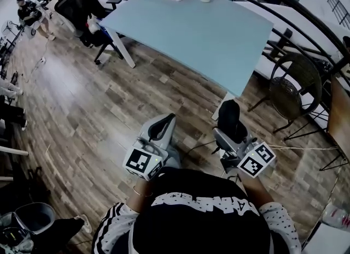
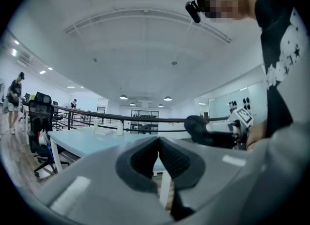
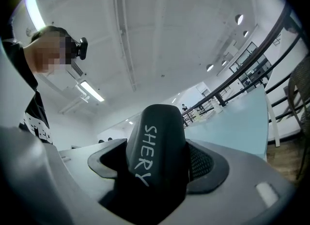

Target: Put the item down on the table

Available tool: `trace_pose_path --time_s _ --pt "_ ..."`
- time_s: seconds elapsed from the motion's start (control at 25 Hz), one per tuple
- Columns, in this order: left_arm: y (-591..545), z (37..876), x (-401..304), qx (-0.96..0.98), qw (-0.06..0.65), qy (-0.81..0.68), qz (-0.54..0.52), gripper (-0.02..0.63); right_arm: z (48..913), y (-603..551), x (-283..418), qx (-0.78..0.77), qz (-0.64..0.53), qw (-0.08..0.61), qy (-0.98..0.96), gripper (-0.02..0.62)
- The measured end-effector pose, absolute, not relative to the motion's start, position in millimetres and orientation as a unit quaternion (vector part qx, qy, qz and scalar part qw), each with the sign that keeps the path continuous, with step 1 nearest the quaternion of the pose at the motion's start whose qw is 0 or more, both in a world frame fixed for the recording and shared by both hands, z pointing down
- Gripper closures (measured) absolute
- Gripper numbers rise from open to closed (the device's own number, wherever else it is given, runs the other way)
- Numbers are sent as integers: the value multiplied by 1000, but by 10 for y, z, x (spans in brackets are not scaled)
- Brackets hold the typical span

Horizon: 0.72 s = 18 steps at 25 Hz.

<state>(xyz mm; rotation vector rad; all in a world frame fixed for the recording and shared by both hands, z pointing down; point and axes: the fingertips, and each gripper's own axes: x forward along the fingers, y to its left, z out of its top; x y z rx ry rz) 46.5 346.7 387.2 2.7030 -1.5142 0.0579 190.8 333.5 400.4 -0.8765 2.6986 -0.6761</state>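
Right tongs (image 3: 157, 163) clamped on black item (image 3: 156, 132) lettered SHERY. Left tongs (image 2: 158, 147) closed, empty. Both over wood floor (image 1: 98, 111), near light-blue desk (image 1: 191, 29).

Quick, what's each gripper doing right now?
Left gripper: closed, nothing in it.
Right gripper: closed on the black item lettered SHERY.

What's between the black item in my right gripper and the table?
Head view: only wood floor and the white table leg show between the black item in the right gripper and the table's near corner.
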Motion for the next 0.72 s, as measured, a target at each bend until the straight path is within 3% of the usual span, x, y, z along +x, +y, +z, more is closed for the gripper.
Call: trace_pose_path --time_s 0.72 --pt "2114 3718 -959 880 15 -475 25 606 3909 2056 591 -331 -243 104 906 221"
